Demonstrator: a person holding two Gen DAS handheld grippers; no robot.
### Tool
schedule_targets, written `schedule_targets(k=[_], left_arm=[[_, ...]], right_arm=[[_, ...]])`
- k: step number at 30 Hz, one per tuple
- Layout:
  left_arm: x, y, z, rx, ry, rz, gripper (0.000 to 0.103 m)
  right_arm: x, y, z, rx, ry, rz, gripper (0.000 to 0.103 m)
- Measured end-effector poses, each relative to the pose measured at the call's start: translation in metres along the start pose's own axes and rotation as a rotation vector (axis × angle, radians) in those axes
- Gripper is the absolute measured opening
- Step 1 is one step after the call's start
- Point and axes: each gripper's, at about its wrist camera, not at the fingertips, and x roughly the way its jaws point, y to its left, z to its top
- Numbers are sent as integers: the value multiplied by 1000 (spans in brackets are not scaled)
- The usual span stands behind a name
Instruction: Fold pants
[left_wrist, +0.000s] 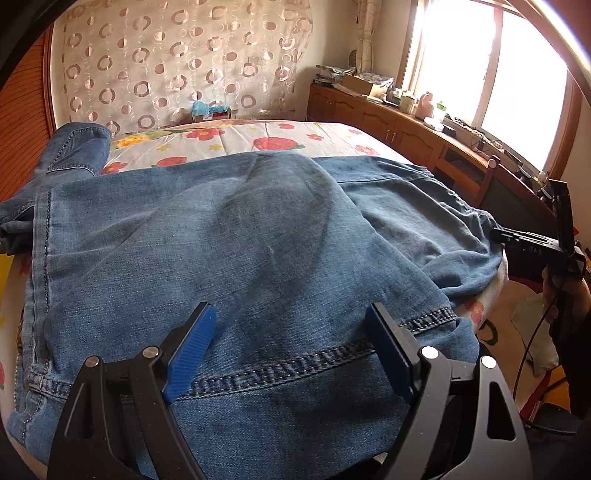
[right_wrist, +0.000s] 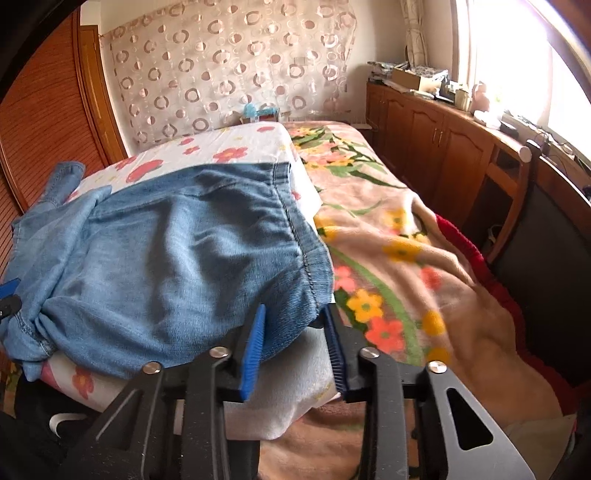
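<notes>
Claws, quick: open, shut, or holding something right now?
Left claw: open above the jeans, holding nothing.
Right claw: open, jeans edge between its fingers, not clamped.

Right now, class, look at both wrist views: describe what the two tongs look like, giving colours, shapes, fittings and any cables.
Left tongs: matte black angular frames with triangular cut-outs, round silver rivets and ribbed blue pads. Right tongs: the same build, black frames, silver rivets, blue pads. In the left view, the right tool's black body shows pale lettering, too small to read, and a thin black cable hanging below it.
</notes>
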Motion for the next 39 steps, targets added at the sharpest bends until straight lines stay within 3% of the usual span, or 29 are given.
schedule_targets(k=[4,12,21,27,30,31,33,39], left_arm=[[-2,4,0,-10,-5,4,84],[-17,15,2,-38,-40,25,84],[-39,38,-1,-85,-85,50,84],[-50,53,-6,-119,-103,66,84],[-51,61,-9,-135,-101,72,84],[-51,61,-9,-137,-99,73,84],[-51,63,-10,-140,-100,74,84],[-49,60,-7,-140,-99,63,84]], right_arm=[[-4,0,2,9,-13,44,11],[-34,22,29,-25,-91,205,8],[-82,107,80,-216,-225,397,8],[-99,164,94,-315,-251,533,8],[-92,179,93,-342,-217,540,11],[-89,181,91,-344,-207,533,19],[-84,179,92,-345,-203,530,25],[-79,176,99,-316,-186,469,31]])
